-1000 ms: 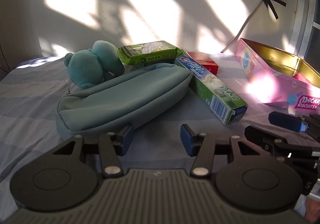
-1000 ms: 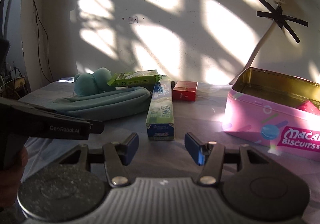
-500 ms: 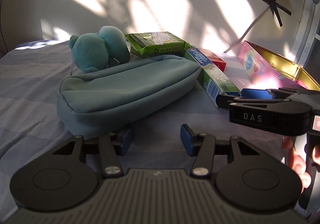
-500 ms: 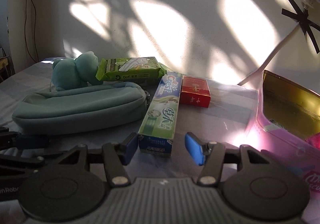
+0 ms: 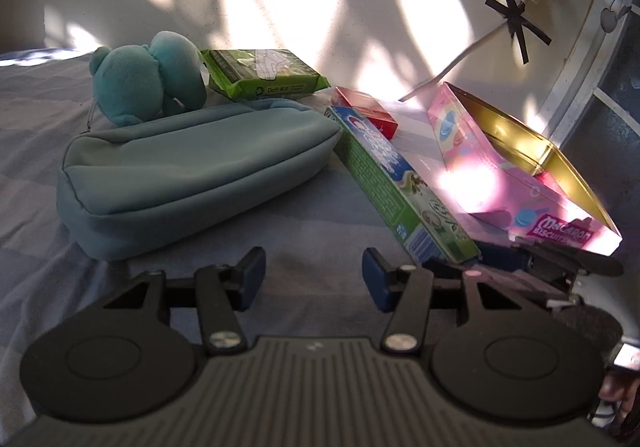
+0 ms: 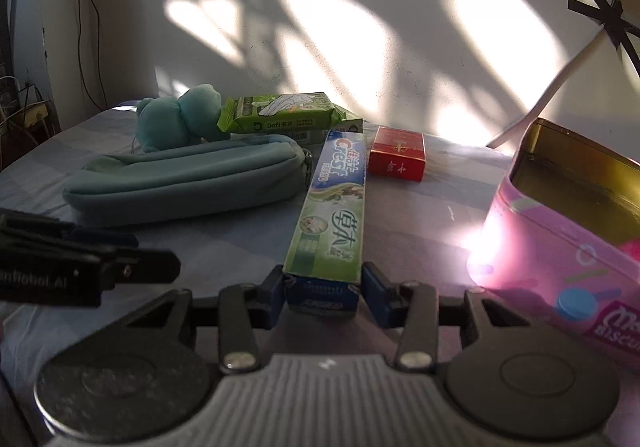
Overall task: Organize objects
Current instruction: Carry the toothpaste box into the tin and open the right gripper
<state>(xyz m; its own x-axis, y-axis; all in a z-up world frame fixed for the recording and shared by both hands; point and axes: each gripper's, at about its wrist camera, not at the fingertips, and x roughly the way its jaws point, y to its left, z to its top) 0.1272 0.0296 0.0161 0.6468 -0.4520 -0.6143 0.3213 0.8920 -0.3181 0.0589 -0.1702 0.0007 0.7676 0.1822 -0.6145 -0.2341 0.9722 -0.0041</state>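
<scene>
A green Crest toothpaste box (image 6: 334, 215) lies on the striped cloth, its near end between the fingers of my right gripper (image 6: 322, 297). The blue pads stand at both sides of the box; firm contact is unclear. The same box shows in the left wrist view (image 5: 396, 183). My left gripper (image 5: 314, 279) is open and empty, just in front of a teal pouch (image 5: 188, 167). A pink biscuit tin (image 6: 568, 215) stands open at the right, with something pink inside.
A teal plush toy (image 5: 148, 87), a green wipes pack (image 5: 260, 73) and a red box (image 6: 396, 153) lie behind the pouch, near the wall. The right gripper's body (image 5: 560, 271) sits right of my left gripper. A cable runs along the wall at the right.
My right gripper has moved forward, so the toothpaste box end now sits between its fingers. My left gripper has shifted slightly back and stays open.
</scene>
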